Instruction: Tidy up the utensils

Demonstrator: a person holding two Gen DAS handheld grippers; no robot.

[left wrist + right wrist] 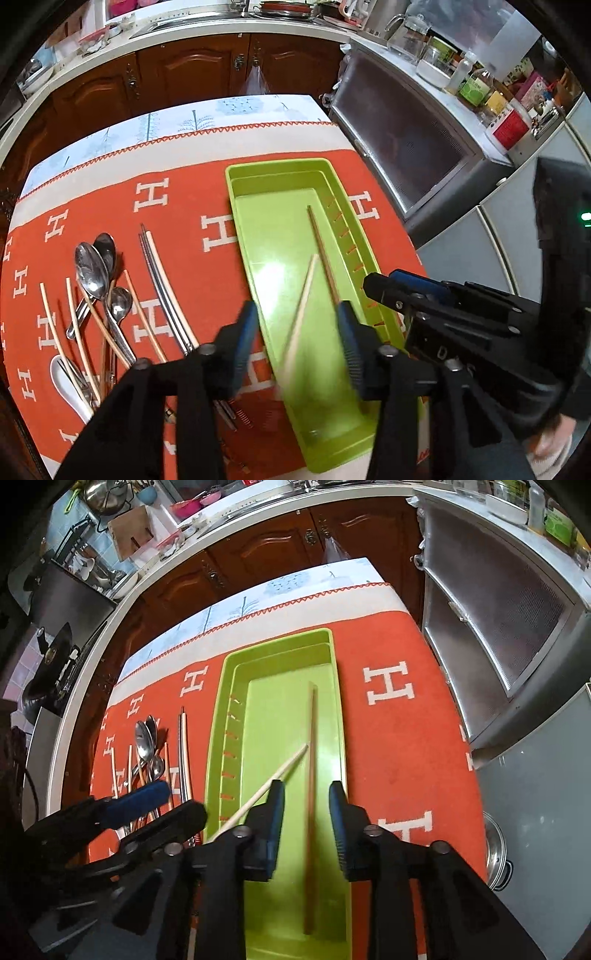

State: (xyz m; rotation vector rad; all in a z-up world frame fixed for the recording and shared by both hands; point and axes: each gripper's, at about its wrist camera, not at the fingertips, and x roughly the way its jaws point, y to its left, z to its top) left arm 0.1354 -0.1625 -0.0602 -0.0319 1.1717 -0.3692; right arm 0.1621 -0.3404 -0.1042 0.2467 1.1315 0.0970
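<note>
**Chopsticks in the green tray, both tongs parted above it**

Chopsticks lie inside the green tray [255,236]: a darker brown chopstick [312,775] runs lengthwise along the tray's floor, and a pale chopstick [301,314] lies slanted, its far tip close to the brown one. In the left wrist view the pale stick is blurred and passes between the pads of the left gripper [295,339], which stand apart on either side without pressing on it. The right gripper [306,827] hangs over the brown chopstick with its pads also spread; the stick shows in the gap between them, not pinched. Each gripper appears at the edge of the other's view, and the two are close together over the near half of the tray.

The tray is long and narrow, with a row of slots along one inner wall. It rests on an orange tablecloth [399,746] patterned with white H letters.

Beside the tray, on the cloth, wait the other utensils: metal spoons [94,266] piled together, a white ceramic spoon [64,380], several pale chopsticks [48,317] scattered among them, and metal chopsticks [162,288] lying just nearer the tray.

Beyond the table stand dark wooden cabinets [192,70] under a white counter.
</note>
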